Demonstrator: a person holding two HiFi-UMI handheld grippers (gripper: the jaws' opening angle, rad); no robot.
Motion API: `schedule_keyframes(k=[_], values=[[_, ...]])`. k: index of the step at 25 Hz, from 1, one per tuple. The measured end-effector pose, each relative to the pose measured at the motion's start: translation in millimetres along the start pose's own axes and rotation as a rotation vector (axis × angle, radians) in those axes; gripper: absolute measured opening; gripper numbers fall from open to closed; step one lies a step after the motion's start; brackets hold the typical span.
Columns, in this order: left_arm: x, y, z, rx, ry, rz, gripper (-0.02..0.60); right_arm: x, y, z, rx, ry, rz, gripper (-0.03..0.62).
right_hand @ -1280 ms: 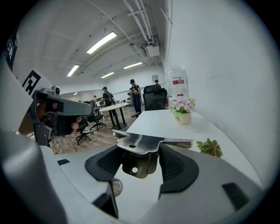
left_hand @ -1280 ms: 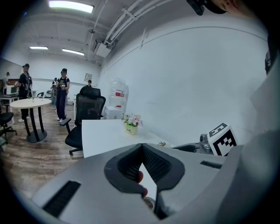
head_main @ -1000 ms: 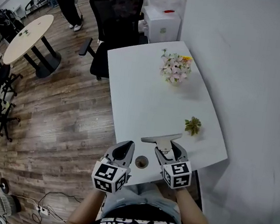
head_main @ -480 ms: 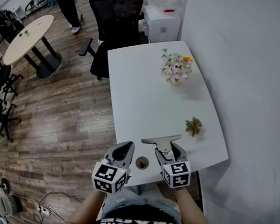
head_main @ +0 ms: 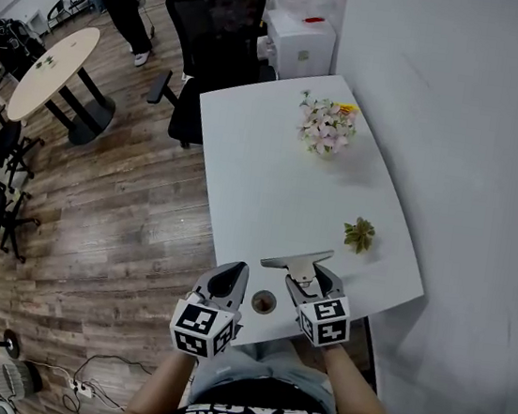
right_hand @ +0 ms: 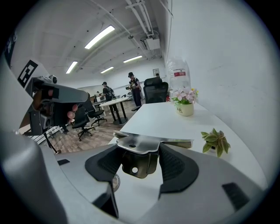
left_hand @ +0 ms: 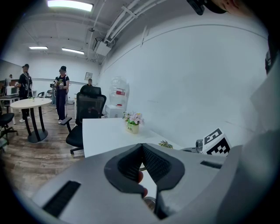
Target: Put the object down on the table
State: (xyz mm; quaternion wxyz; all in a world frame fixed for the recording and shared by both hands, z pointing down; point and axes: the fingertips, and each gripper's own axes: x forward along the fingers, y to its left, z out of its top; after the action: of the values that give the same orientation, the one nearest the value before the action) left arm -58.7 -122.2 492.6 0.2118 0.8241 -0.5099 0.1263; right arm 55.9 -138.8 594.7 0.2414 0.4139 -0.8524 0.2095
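Table holds two plants; right gripper grips one metal bracket.

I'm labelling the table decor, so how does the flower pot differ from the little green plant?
The flower pot carries pink and white blooms; the little green plant shows only green leaves. The flower pot is the larger. It stands toward the table's far end; the green plant sits nearer, by the right edge. Both stand upright on the white table.
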Motion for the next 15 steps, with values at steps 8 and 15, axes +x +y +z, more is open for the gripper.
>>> schedule_keyframes(k=[8, 15], values=[[-1, 2, -3, -0.001, 0.003, 0.004, 0.005, 3, 0, -8, 0.0, 0.017, -0.001, 0.258], [-1, 5, -4, -0.007, 0.005, 0.008, 0.005, 8, -1, -15, -0.001, 0.039, -0.002, 0.258]])
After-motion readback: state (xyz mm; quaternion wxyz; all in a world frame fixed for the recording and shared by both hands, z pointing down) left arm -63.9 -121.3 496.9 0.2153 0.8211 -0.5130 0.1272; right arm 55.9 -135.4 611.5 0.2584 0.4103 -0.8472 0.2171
